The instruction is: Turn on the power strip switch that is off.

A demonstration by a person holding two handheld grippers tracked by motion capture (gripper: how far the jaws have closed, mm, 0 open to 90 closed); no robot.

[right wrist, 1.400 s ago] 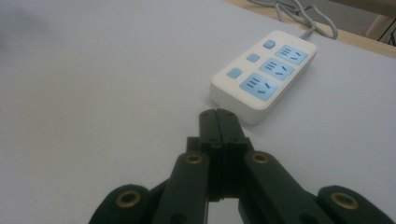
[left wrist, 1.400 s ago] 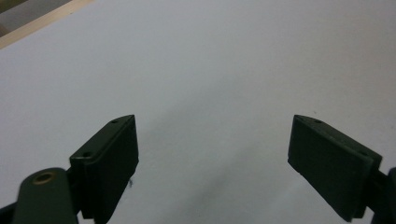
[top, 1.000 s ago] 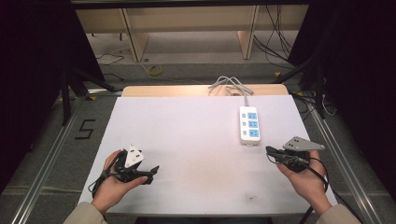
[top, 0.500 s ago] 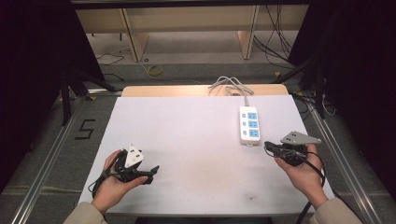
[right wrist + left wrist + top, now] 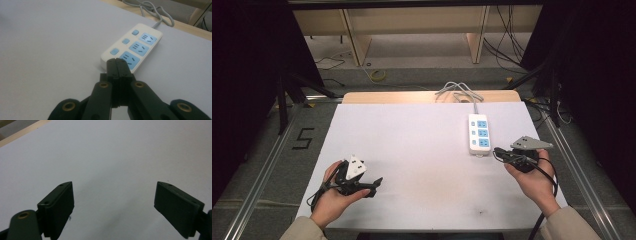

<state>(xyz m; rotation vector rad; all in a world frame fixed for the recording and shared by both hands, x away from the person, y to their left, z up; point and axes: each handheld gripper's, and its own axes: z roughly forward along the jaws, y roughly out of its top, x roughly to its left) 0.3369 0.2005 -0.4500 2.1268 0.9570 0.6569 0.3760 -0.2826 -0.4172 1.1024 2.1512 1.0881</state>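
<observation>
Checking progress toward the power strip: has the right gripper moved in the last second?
Yes. The right gripper has edged left and slightly forward, closing on the near end of the power strip, which has stayed put on the table.

White surface (image 5: 422, 150) with wood strip along far edge. Behind: wooden shelf frame (image 5: 412, 25), loose cables (image 5: 507, 40) on floor, yellow loop (image 5: 378, 75), "5" mark (image 5: 303, 138) on left floor.
</observation>
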